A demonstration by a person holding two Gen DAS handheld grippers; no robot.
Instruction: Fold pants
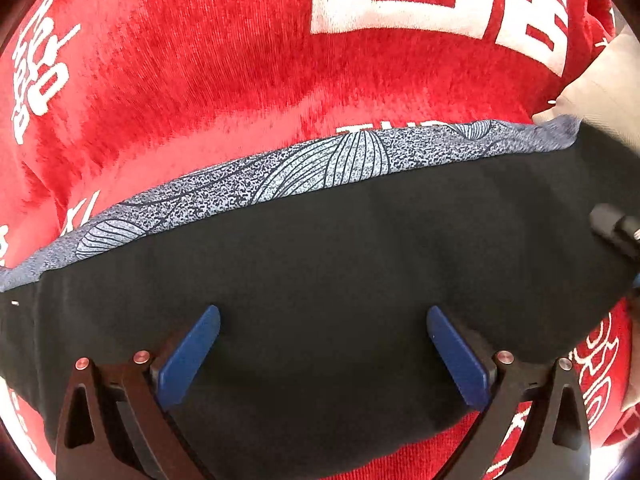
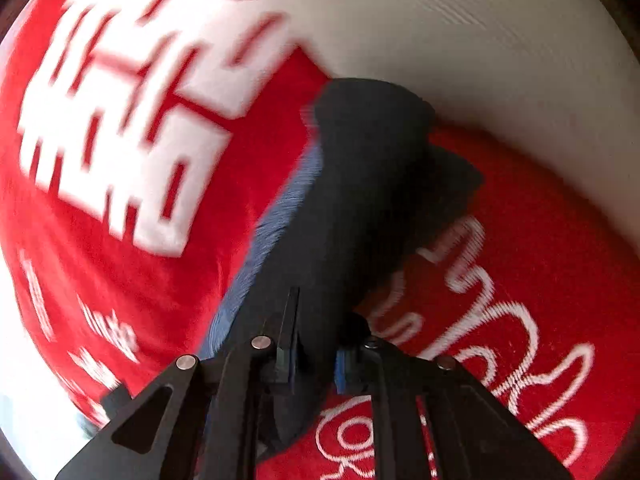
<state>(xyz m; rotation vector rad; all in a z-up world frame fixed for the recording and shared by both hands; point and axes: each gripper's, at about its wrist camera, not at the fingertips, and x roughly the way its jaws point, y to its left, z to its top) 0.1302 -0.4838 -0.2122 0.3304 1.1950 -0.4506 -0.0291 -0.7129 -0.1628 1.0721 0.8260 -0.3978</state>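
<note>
The pants (image 1: 320,264) are black with a grey-blue patterned band (image 1: 280,176) along the far edge. They lie folded in a long strip on a red blanket (image 1: 180,80). My left gripper (image 1: 322,320) is open, its blue fingers (image 1: 192,352) spread just above the black cloth, holding nothing. In the right wrist view, my right gripper (image 2: 316,344) is shut on one end of the pants (image 2: 360,184), which stretch away from it. That view is motion-blurred.
The red blanket (image 2: 100,240) has large white characters and script. A white cloth surface (image 2: 480,40) lies beyond the blanket's far right edge, also seen at the right of the left wrist view (image 1: 604,92). Part of the other gripper (image 1: 616,228) shows at the right edge.
</note>
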